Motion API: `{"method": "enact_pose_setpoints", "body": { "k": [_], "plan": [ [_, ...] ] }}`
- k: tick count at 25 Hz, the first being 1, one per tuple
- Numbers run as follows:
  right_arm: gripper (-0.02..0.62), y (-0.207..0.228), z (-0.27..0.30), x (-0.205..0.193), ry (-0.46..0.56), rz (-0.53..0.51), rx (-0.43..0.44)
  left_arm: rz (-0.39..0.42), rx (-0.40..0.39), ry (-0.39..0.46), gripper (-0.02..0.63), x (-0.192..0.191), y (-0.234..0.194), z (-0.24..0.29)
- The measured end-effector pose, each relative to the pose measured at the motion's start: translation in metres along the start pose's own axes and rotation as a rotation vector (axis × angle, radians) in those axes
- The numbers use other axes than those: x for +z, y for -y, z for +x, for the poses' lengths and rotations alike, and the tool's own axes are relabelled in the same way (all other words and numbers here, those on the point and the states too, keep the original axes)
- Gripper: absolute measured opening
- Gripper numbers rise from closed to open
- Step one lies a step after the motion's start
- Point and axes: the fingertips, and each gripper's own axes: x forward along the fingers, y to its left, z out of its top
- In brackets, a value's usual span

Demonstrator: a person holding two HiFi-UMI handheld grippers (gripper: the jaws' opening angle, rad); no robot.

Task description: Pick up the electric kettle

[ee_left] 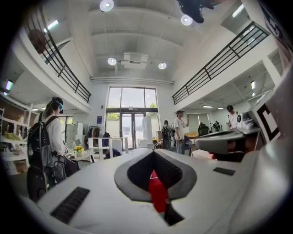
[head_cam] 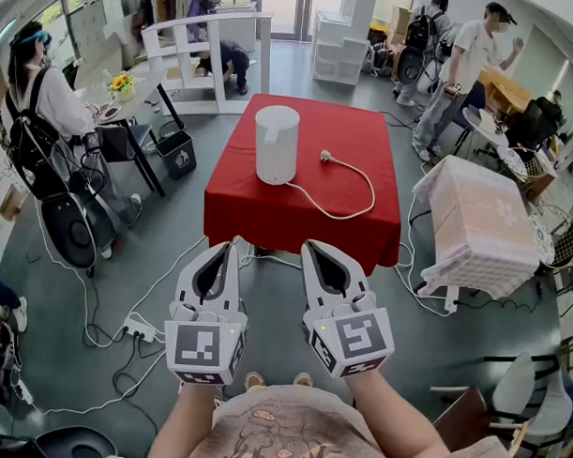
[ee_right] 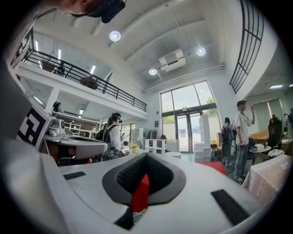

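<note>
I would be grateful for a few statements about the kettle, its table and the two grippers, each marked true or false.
1. The white kettle stands upright on the red table. True.
2. The left gripper holds the kettle. False: its jaws are shut on nothing, short of the table.
3. A white cord lies on the table beside the kettle. True.
4. The jaws of the right gripper stand wide apart. False: they are together.

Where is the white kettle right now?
In the head view, the white electric kettle stands upright on the red table in the middle of the room, a bit left of the table's centre. Its cord loops on the cloth to its right.
</note>
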Motion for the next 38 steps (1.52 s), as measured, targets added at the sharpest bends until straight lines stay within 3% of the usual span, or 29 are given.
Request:
{"method": "enact_pose_setpoints", "body": {
  "k": [7,15,25,38],
  "plan": [
    [0.005,-0.006,-0.002,-0.002,-0.005,0.012,0.014,-0.003,-0.017,0.0,0.002,-0.003,-0.004,-0.009],
    [0.005,-0.015,0.0,0.023,0.011,-0.111,0.109,-0.002,-0.033,-0.009,0.002,-0.008,-0.029,-0.013],
    [0.005,-0.003,0.011,0.02,0.006,-0.112,0.026,0.002,-0.071,-0.017,0.002,-0.02,-0.045,0.0],
    [0.005,0.055,0.044,0.012,0.033,-0.04,-0.063,-0.013,-0.078,0.004,0.0,-0.019,-0.045,0.069]
  ]
}}
